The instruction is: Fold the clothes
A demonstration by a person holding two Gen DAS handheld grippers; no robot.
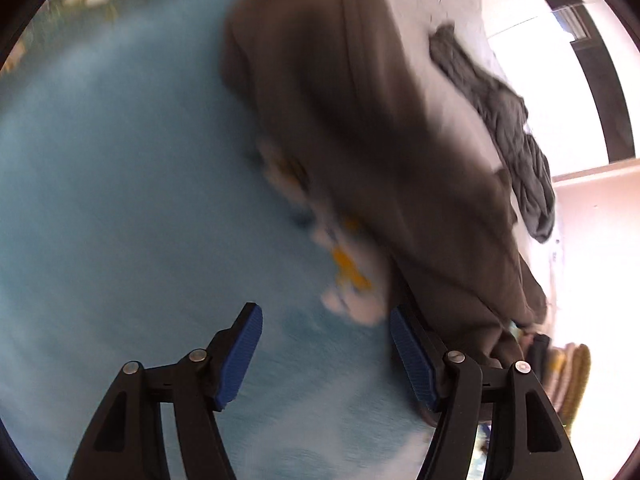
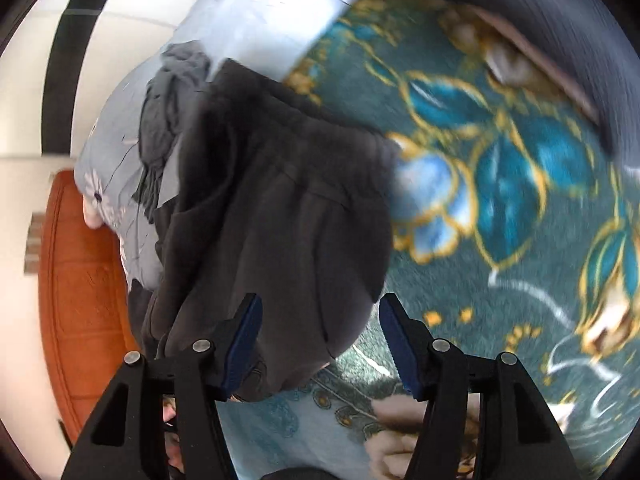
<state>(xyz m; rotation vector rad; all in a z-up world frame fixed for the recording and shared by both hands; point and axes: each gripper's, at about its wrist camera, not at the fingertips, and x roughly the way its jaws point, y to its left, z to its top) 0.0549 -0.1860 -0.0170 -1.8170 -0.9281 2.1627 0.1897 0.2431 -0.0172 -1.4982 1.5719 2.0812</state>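
A dark brown-grey garment (image 1: 360,128) lies stretched over a teal flowered blanket (image 1: 120,184). In the right wrist view the same garment (image 2: 280,208) lies bunched just ahead of the fingers. My left gripper (image 1: 326,344) is open and empty above the blanket, with the garment's edge by its right finger. My right gripper (image 2: 320,332) is open and empty, hovering over the garment's near edge. A second crumpled grey garment (image 1: 508,128) lies beyond, on a pale sheet; it also shows in the right wrist view (image 2: 168,112).
A pale light-blue sheet (image 2: 256,20) covers the far part of the bed. The teal blanket with gold and blue flowers (image 2: 500,184) spreads to the right. An orange wooden panel (image 2: 80,280) stands at the left. A bright window (image 1: 560,80) is beyond the bed.
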